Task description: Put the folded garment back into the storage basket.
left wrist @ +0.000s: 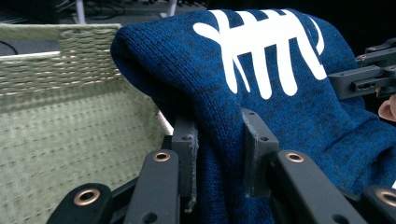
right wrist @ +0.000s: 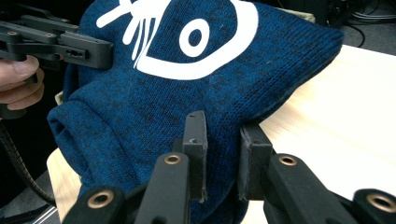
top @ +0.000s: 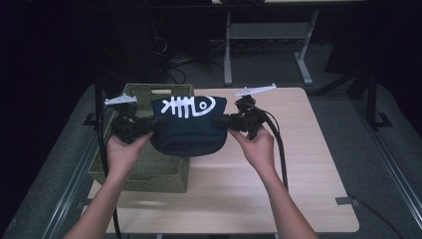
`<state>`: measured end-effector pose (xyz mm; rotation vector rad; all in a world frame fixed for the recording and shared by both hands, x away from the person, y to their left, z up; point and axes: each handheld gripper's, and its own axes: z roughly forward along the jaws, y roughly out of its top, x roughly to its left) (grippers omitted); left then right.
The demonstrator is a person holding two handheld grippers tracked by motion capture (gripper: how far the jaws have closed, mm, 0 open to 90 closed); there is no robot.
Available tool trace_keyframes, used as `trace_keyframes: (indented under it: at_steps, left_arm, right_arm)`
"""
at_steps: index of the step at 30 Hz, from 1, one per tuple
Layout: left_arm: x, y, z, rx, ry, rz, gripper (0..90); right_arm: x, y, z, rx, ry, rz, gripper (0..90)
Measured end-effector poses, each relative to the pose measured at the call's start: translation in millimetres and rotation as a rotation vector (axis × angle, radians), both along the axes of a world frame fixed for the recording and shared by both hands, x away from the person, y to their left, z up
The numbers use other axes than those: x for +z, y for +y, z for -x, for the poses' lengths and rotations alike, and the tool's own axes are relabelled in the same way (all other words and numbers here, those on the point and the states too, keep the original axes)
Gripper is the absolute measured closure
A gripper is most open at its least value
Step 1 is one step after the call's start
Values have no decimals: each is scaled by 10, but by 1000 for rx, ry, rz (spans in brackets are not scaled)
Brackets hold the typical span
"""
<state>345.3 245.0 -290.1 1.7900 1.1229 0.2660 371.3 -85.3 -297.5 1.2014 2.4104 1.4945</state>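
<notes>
Beside the woven basket [top: 149,164], at its right-hand rim, a dark blue knitted garment [top: 189,132] with a white fish-skeleton print [top: 191,106] is held up between the two claws. The left claw [top: 155,123] is closed on the garment's left edge; in the left gripper view its two pads are seen pressed on a fold of the knit [left wrist: 219,154], with the basket's green wall [left wrist: 60,116] just behind. The right claw [top: 219,121] is clamped on the opposite edge, and in the right gripper view the fabric [right wrist: 219,140] is pinched between its pads, with the pale wooden worktop [right wrist: 345,126] below and to the side.

The garment appears folded into a compact bundle, its lower fold hanging partly over the basket's right rim and partly over the worktop [top: 298,164] next to the basket. Whether its underside touches the rim cannot be told.

As a judgement, the folding and the lift are done, and the bundle is gripped evenly at both ends. What seems left is the carry leftward over the basket's open top, the lowering inside, and the release by both claws. The basket's interior looks free of other things where it is visible, though part of it is hidden by the garment.
</notes>
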Motion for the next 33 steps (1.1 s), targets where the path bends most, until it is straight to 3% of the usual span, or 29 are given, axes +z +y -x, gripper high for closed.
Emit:
trace_keyframes:
  at_steps: [20, 33]
  left_arm:
    - [-11, 517, -11, 81, 20, -25, 697]
    - [-103, 848, -8, 134, 39, -45, 693]
  right_arm:
    - [-32, 610, -189, 57, 11, -12, 753]
    - [-139, 970, -250, 80, 34, -26, 750]
